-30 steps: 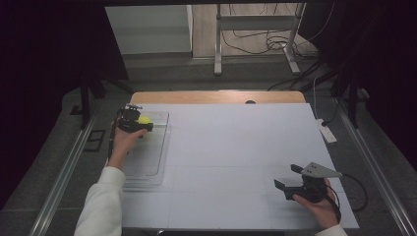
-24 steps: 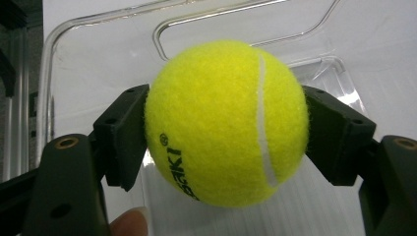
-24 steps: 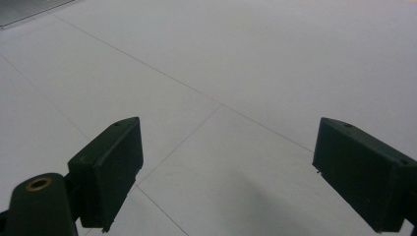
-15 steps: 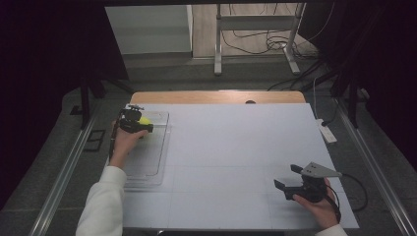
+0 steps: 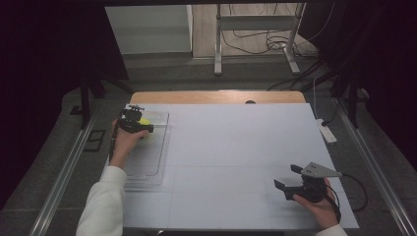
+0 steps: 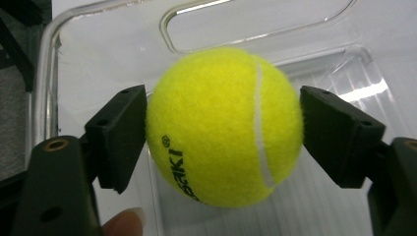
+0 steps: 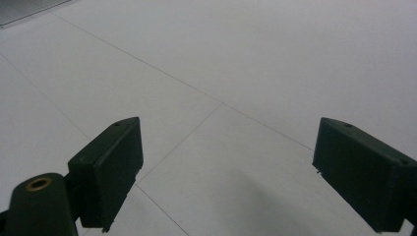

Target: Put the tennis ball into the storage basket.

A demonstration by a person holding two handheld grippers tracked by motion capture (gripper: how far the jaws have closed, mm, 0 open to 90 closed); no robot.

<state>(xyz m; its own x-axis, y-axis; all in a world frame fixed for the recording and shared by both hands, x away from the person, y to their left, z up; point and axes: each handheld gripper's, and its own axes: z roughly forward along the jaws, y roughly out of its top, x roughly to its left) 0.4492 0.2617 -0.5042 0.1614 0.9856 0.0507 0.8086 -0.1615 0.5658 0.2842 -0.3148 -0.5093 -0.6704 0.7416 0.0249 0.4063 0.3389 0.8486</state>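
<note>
The tennis ball (image 6: 223,125) is bright yellow-green and fuzzy, with 1 curved white seam down its right side and black lettering low on the front, partly cut off by the curve. It sits over the clear plastic tray (image 5: 150,162) at the far left of the table (image 5: 236,147); from the high view it shows as a yellow spot (image 5: 145,121) at the tray's far end, close to the handle slot.

Room-wise, the tray hugs the table's left edge, and its raised clear rim curves around just behind and to the left of the ball in the left gripper view. Right of the tray the white top runs wide open all the way across, with only faint grid lines on it. A white power strip (image 5: 327,132) lies at the right edge, well apart from both hands.

The left gripper (image 6: 223,130) has the ball between its 2 black jaws, which have just been opening. The left pad looks to be right at the felt, the right one stands a hair off it, so it's a loosened hold, not a squeeze. A fingertip (image 6: 123,223) peeks in at the bottom.

The right gripper (image 5: 290,181) rests near the table's front right corner, jaws spread wide with nothing between them, just bare table under them in its own view (image 7: 228,172).
</note>
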